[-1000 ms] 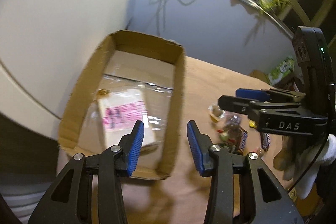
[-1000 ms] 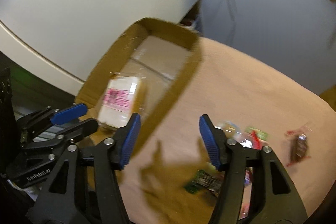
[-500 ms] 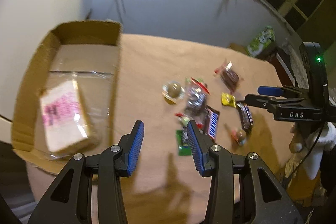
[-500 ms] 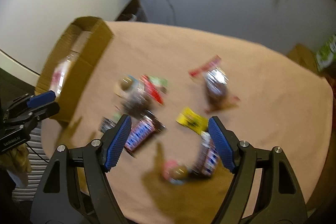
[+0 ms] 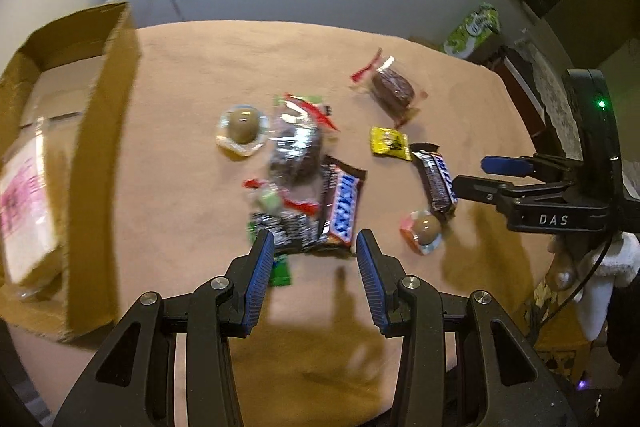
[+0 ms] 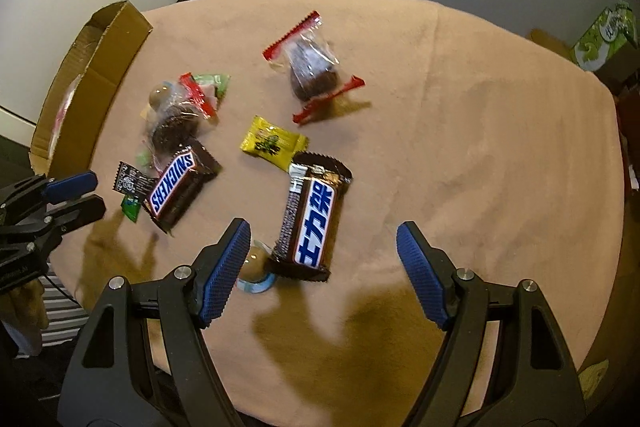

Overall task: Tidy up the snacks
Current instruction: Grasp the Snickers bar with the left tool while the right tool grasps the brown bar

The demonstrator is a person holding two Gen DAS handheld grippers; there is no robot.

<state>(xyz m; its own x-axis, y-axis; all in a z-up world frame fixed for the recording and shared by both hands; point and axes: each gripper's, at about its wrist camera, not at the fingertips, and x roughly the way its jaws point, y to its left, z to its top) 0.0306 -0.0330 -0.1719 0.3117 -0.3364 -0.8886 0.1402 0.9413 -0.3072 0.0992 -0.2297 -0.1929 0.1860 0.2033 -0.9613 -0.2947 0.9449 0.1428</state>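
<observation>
We see the snacks scattered on the desk [image 6: 460, 131], which is covered in a tan cloth; a Snickers bar [image 6: 182, 187] lies left of centre, touching a clear-wrapped dark cake [image 6: 174, 127] just beyond it, and a second bar with a blue-and-white label [image 6: 314, 223] lies nearer the right side; a yellow sachet [image 6: 274, 143] sits between the two bars, and another wrapped brown cake [image 6: 312, 71] lies farther back, apart from the rest; a small round chocolate in a clear cup [image 5: 242, 126] rests just beside the central pile.

Our right gripper [image 6: 322, 259] hangs above the second bar with its jaws spread wide, holding nothing and touching nothing; a round sweet [image 6: 256, 269] peeps out beside its left finger; our left gripper [image 5: 315, 259] is moderately open and empty, poised over the near end of the Snickers bar and a black wrapper [image 5: 286, 229].

At the desk's left edge stands a cardboard box [image 5: 104, 155]; inside it lies a clear packet with pink print [image 5: 26, 211].
</observation>
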